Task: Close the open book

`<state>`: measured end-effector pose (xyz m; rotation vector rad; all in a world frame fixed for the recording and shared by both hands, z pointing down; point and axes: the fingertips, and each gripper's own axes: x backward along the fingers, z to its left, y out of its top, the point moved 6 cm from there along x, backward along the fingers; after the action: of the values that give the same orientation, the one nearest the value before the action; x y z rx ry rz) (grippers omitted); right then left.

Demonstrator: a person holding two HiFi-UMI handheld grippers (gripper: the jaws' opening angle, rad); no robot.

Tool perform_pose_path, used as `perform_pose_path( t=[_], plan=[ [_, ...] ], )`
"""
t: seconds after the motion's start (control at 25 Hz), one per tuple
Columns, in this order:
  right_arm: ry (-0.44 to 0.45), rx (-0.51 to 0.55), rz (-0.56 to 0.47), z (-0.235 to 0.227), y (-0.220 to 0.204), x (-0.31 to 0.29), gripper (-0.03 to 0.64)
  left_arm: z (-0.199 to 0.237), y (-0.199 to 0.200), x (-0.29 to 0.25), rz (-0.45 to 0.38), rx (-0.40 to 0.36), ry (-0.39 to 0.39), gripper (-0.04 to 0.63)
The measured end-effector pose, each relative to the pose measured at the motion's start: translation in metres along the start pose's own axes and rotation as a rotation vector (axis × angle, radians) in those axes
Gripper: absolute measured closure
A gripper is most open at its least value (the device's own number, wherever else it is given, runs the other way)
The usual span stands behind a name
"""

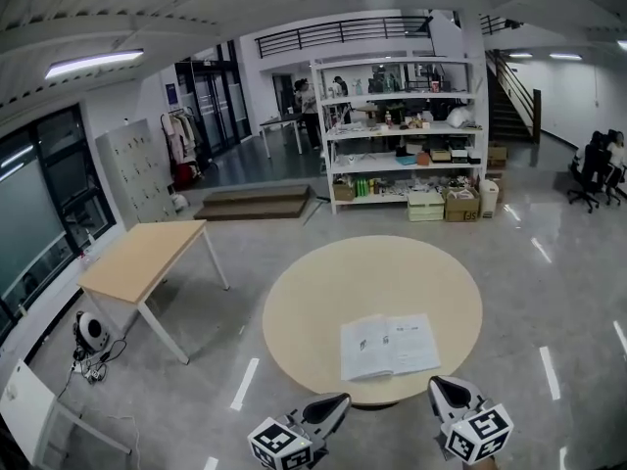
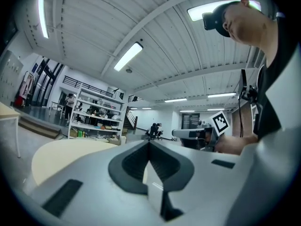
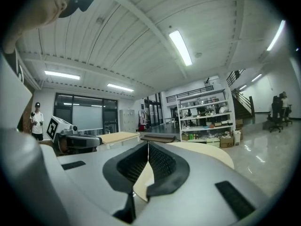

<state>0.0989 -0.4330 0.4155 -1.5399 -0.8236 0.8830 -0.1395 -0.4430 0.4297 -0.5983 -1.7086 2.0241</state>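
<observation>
Book (image 1: 389,346) lies open and flat, pages up, on the round counter (image 1: 323,302), in the lower centre of the head view and close to the counter's near edge. That spot seems to suit the job, since both halves can be reached from the bottom of the frame without leaning across the top.

The left gripper (image 1: 339,399) and right gripper (image 1: 437,386) sit at the bottom of the frame, just below the counter's edge. They flank the book's lower corners but are clear of it. Each gripper's own view shows its jaws pressed together with nothing between them, the left (image 2: 149,143) and the right (image 3: 148,146) alike. The pages cannot be made out in either view.

Holding them closed and roughly level looks deliberate. A closed tip makes a narrow wedge that could slip under one half and fold it over, so closing the book has not begun. A rectangular table (image 1: 142,258) and a shelf unit (image 1: 402,130) stand well apart, further up the frame.
</observation>
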Motion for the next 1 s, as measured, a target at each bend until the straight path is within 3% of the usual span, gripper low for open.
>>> perform_pose_path(
  t=[0.4,0.56,0.8,1.0],
  plan=[
    [0.091,-0.007,0.022,-0.095,0.0,-0.087,0.617,0.071,-0.006,-0.103,0.003,0.001,0.077,0.603],
    [0.17,0.047,0.016,-0.125,0.013,-0.117,0.617,0.084,0.004,-0.138,0.034,-0.067,0.117,0.603],
    [0.218,0.067,0.034,-0.167,0.017,-0.161,0.617,0.111,0.0,-0.166,0.034,-0.028,0.212,0.603],
    [0.239,0.052,0.061,-0.162,0.014,-0.185,0.617,0.13,-0.007,-0.161,0.049,-0.007,0.24,0.603]
  ],
)
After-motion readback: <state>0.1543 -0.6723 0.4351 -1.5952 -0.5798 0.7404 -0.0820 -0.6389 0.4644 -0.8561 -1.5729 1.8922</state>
